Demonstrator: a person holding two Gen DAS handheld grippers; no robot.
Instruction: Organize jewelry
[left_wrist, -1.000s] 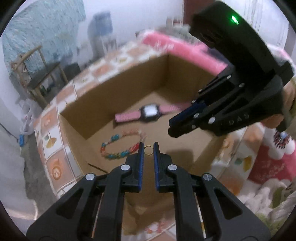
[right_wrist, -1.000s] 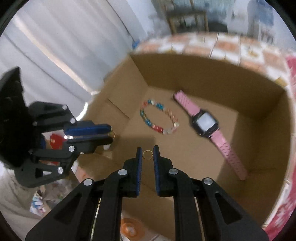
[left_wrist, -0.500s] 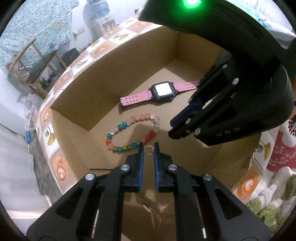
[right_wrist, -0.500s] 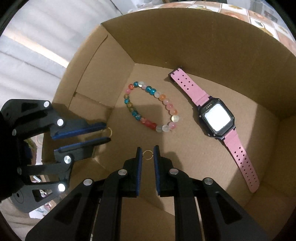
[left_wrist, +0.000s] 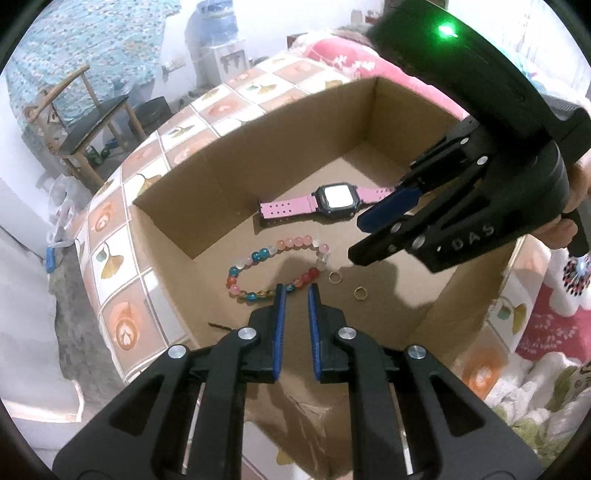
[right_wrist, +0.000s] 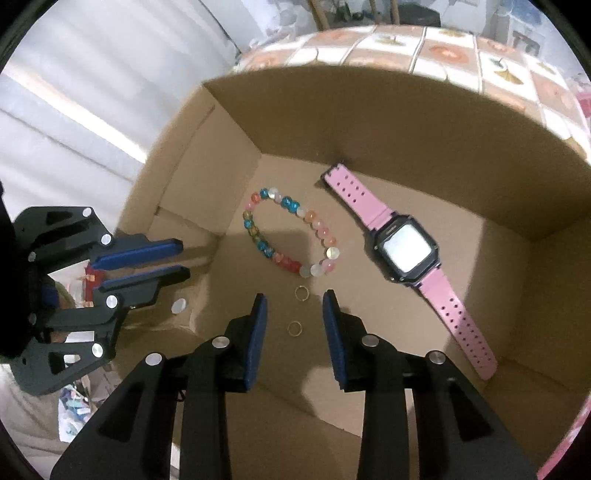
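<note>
An open cardboard box (left_wrist: 192, 192) (right_wrist: 406, 110) holds a pink watch (left_wrist: 325, 201) (right_wrist: 402, 251), a bead bracelet (left_wrist: 273, 266) (right_wrist: 288, 236) and two small gold rings (left_wrist: 334, 277) (left_wrist: 360, 293) (right_wrist: 302, 293) (right_wrist: 294, 328) lying on its floor. My left gripper (left_wrist: 294, 291) (right_wrist: 181, 258) is open and empty above the box's near edge. My right gripper (right_wrist: 293, 299) (left_wrist: 364, 240) is open and empty, hovering over the rings.
The box sits on a tiled-pattern cloth (left_wrist: 110, 251). A wooden chair (left_wrist: 85, 122) stands beyond the table. Pink and floral bedding (left_wrist: 535, 332) lies to the right of the box. White curtains (right_wrist: 74, 92) hang on the left.
Both grippers opened and let go of their gold rings, which now lie on the box floor near the bracelet. Both grippers have pulled back and up slightly.
</note>
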